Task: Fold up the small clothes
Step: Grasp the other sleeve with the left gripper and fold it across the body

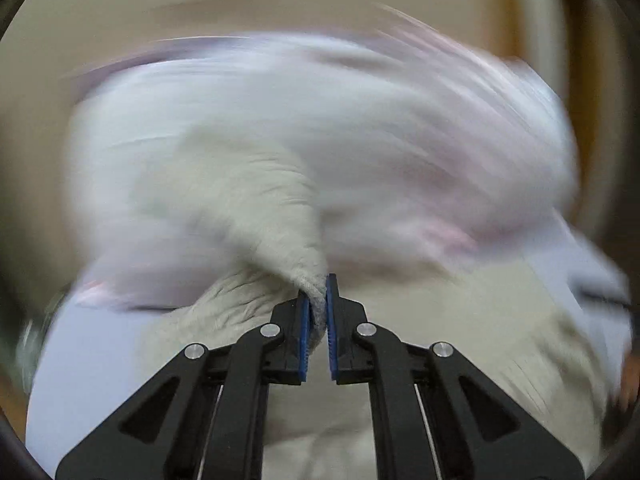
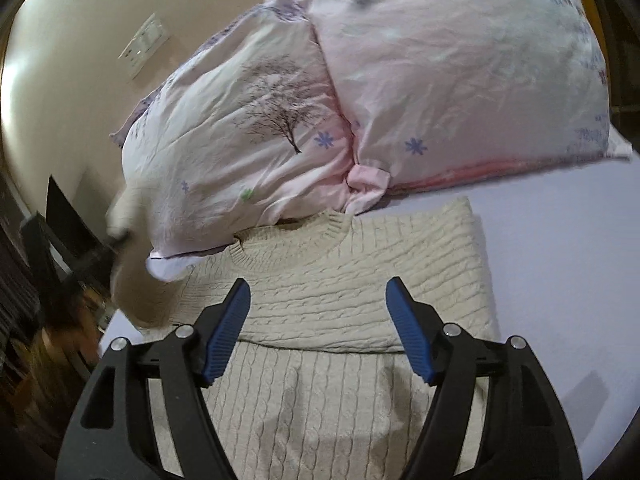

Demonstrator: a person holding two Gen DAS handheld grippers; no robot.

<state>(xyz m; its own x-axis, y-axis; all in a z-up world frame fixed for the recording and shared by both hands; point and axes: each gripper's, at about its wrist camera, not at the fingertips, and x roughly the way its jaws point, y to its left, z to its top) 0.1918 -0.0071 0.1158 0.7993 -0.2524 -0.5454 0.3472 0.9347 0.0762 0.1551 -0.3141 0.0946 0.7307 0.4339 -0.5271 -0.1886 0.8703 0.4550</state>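
A cream cable-knit sweater (image 2: 320,280) lies on a pale lilac bed sheet (image 2: 560,280), neck toward the pillows, its right side folded over the body. My right gripper (image 2: 318,294) hovers open and empty just above the sweater's middle. My left gripper (image 1: 318,300) is shut on a bunched piece of the sweater (image 1: 260,208), likely the left sleeve, and holds it lifted; that view is heavily motion-blurred. In the right wrist view the lifted cream sleeve (image 2: 132,280) shows blurred at the sweater's left edge.
Two pink printed pillows (image 2: 440,80) lie just beyond the sweater's neck, one overlapping its left shoulder. A beige wall with a switch plate (image 2: 144,46) stands behind. Dark furniture (image 2: 48,240) stands off the bed's left edge.
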